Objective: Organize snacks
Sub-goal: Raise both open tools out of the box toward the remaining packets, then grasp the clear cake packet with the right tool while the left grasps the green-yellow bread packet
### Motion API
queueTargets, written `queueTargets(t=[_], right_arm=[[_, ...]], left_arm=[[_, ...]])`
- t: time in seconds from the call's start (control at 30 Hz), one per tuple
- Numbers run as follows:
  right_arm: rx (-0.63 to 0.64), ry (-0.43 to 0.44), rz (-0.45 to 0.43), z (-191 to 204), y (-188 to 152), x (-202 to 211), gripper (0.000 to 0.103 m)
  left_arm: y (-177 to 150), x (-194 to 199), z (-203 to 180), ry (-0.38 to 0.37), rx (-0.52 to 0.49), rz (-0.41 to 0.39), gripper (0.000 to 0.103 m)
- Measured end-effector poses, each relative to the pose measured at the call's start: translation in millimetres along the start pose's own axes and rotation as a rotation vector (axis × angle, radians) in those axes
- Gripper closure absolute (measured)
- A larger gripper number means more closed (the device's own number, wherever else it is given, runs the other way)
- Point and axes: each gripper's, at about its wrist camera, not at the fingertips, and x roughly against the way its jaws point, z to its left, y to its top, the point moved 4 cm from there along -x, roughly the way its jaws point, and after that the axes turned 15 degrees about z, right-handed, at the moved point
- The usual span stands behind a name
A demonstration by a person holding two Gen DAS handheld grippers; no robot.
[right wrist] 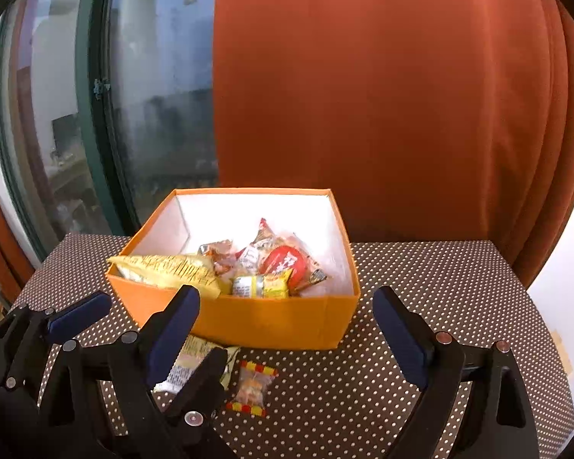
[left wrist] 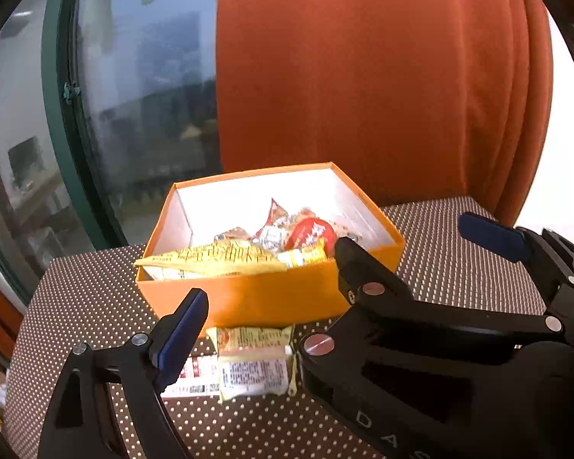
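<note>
Both tools (right wrist: pixel 287 329) low, jaws wide

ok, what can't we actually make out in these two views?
- Red and white packet, left wrist view: mostly hidden behind the left claw's finger; not seen in the right view.
- Yellow packet on the table, right wrist view: covered by claw fingers.
- Lower layers in the orange box: hidden by its front wall and top snacks.
- Packet print: too small and blurred in both views.
- Outside the window: hazy.
</note>
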Motion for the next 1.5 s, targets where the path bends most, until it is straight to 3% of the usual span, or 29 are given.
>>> queueTargets(t=[0.43,0.83,1.33,1.5], right_arm=[[-0.001,0.003,-0.001,7,-43,-17,0.009],[-0.021,0.033,0.098,8,-72,-70,0.009],[0.004,0.042,0.195,14,-89,-122,0.009],[-0.016,0.064,0.241,12,-91,-137,0.010]], left_arm=[[-42,-24,3,0.048,0.006,0.008,0.013],[-64,-70,6,0.024,0.029,0.054,0.013],[-78,-129,31,0.125,0.083,0.194,0.013],[-77,-141,38,0.100,0.102,0.221,0.013]])
